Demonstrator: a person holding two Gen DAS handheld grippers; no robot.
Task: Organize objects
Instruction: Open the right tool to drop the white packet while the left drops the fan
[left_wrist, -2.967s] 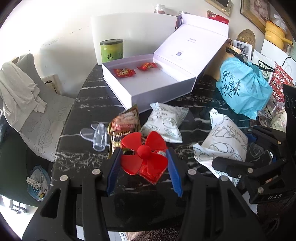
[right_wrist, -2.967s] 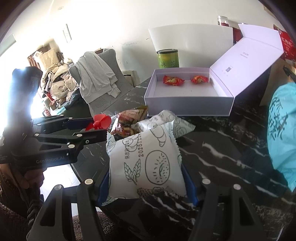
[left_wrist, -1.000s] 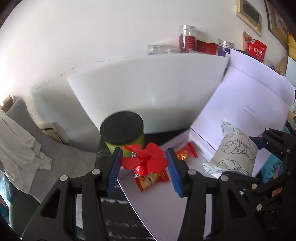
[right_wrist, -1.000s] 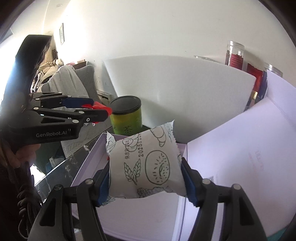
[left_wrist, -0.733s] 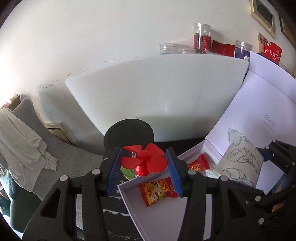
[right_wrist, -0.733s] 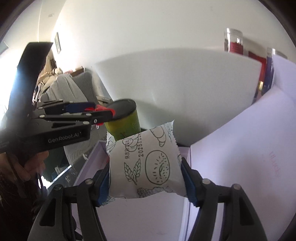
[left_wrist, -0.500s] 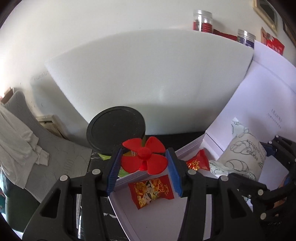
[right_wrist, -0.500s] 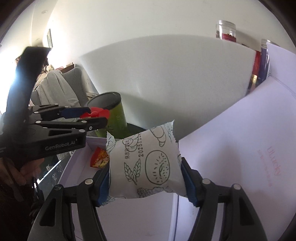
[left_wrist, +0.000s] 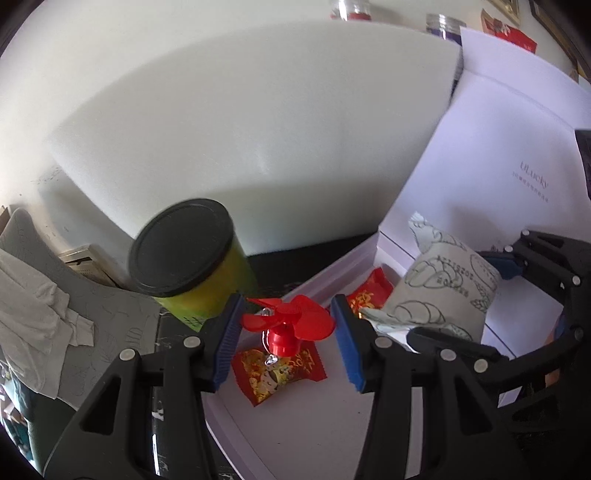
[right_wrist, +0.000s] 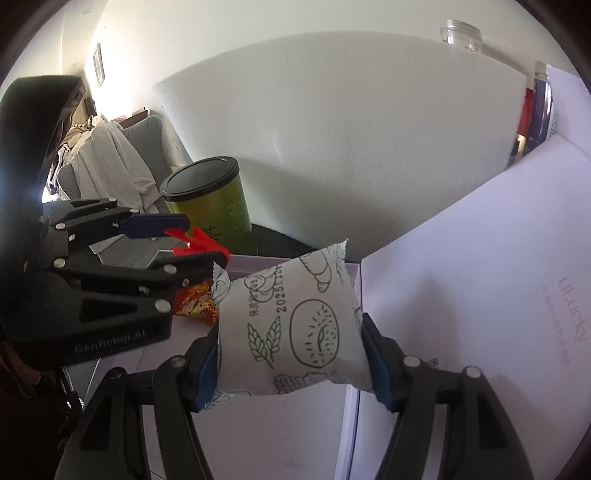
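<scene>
Two grippers hang over an open white box (left_wrist: 332, 435), each with something clamped between its blue pads; the left gripper (left_wrist: 286, 332) stands narrowly parted and pinches a small red fan (left_wrist: 291, 319) by its blade tips, the hub pointing down toward the box floor; the fan is in the air above the box's near-left corner, directly over a red candy packet (left_wrist: 279, 373) that lies flat inside; a second red packet (left_wrist: 371, 291) lies further back in the box, partly hidden behind the right gripper's load. The right gripper (right_wrist: 290, 339) stands about half parted and squeezes a puffy white snack bag (right_wrist: 291, 328) printed with bread and wheat drawings; both pads press its sides; the bag is held off the floor above the box's middle, just beside the raised lid (right_wrist: 480, 295), which leans back to the right and bears faint printed lettering. In the right wrist view the left gripper (right_wrist: 199, 243) shows from the side, its fan (right_wrist: 195, 242) at the tips and a packet (right_wrist: 195, 302) below it. A green can (left_wrist: 192, 266) with a black lid stands on the dark table just outside the box's far-left corner; behind it a white foam sheet (left_wrist: 258, 129) leans on the wall; jars (right_wrist: 535, 107) stand behind the sheet; a grey chair (right_wrist: 110, 162) draped with cloth sits to the left.
</scene>
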